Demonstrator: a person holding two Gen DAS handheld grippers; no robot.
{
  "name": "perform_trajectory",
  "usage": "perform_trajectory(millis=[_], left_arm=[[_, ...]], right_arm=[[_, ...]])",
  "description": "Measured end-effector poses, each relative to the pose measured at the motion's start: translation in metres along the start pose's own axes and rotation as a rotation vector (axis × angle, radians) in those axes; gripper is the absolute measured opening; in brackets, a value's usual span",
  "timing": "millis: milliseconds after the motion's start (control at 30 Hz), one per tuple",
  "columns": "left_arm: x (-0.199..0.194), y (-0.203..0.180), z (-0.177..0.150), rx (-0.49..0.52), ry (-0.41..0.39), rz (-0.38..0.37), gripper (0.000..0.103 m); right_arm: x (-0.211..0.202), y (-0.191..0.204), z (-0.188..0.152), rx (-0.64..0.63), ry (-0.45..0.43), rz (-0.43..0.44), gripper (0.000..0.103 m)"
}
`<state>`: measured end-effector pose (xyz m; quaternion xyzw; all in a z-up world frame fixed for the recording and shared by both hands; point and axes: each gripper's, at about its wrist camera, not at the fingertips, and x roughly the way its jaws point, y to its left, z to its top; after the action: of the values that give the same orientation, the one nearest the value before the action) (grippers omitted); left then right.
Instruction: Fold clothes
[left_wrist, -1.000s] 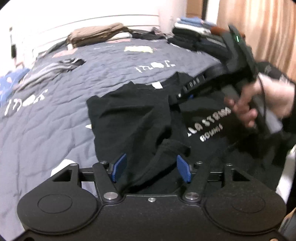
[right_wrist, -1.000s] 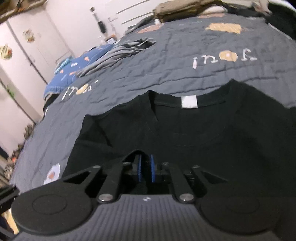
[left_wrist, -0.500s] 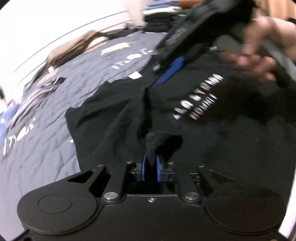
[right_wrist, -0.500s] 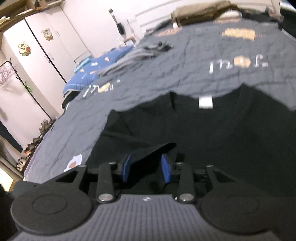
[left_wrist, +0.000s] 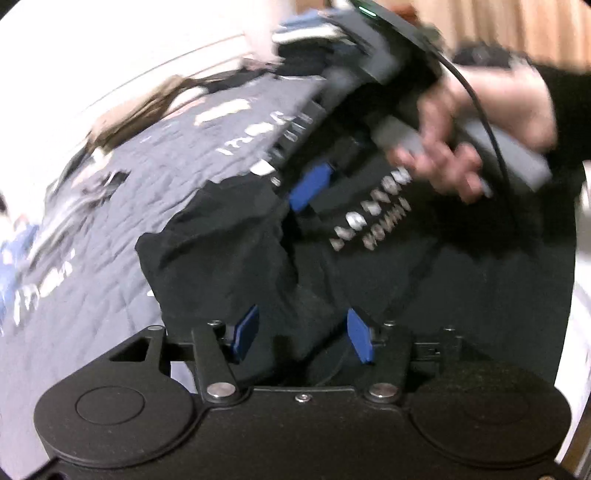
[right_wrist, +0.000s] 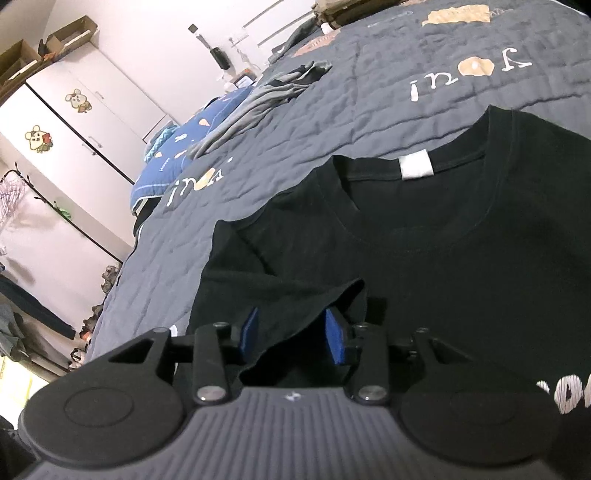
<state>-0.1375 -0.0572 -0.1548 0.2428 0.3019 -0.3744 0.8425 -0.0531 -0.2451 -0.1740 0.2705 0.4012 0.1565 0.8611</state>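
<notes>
Lay spread on the grey quilted bed (right_wrist: 369, 110): a black T-shirt (right_wrist: 461, 258), collar and white label (right_wrist: 416, 165) toward the far side, left edge folded inward. Stood apart over loose cloth, gripping nothing: left tongs (left_wrist: 303, 334) and right tongs (right_wrist: 291, 334). Stretched bare beyond the shirt's left edge: open quilt.

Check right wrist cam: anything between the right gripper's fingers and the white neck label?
Only the black T-shirt itself: a raised fold sits between the open right gripper fingers, then flat black fabric runs up to the white neck label. Right wrist view.
</notes>
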Motion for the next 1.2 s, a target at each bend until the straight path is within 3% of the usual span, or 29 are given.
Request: perform_trajectory(millis=[133,233,433,467,533,567,767,867,1100,1200], left_arm=[[0.011,0.008,0.006,-0.144,0.009,-0.013,0.048],[0.017,0.01,0.007,-0.216,0.034,-0.036,0.035],[0.032,0.006,0.004,-0.244,0.108,-0.023,0.027],[0.032,0.006,0.003,-0.252,0.11,-0.023,0.021],[0.03,0.01,0.003,-0.28,0.107,-0.035,0.016],[0.027,0.012,0.004,-0.277,0.099,-0.044,0.015],[-0.003,0.03,0.006,-0.266,0.034,-0.118,0.012],[-0.011,0.033,0.003,-0.233,0.05,-0.145,0.012],[0.007,0.021,-0.009,-0.141,0.189,-0.144,0.013],[-0.004,0.03,-0.006,-0.19,0.136,-0.181,0.019]], right_arm=[[0.002,-0.002,0.0,0.032,0.006,-0.002,0.039],[0.004,-0.004,0.001,0.05,0.005,-0.003,0.039],[0.007,-0.006,-0.001,0.072,-0.003,-0.008,0.039],[0.007,-0.006,-0.001,0.072,-0.005,-0.009,0.035],[0.007,-0.005,-0.001,0.061,-0.017,-0.004,0.016],[0.006,-0.004,-0.001,0.054,-0.019,-0.003,0.002],[-0.019,0.004,0.009,0.065,-0.048,0.039,0.001],[-0.028,0.006,0.013,0.053,-0.021,0.028,0.001],[0.006,0.002,-0.006,-0.094,0.193,-0.134,0.004],[-0.001,0.007,-0.002,-0.13,0.204,-0.145,0.006]])
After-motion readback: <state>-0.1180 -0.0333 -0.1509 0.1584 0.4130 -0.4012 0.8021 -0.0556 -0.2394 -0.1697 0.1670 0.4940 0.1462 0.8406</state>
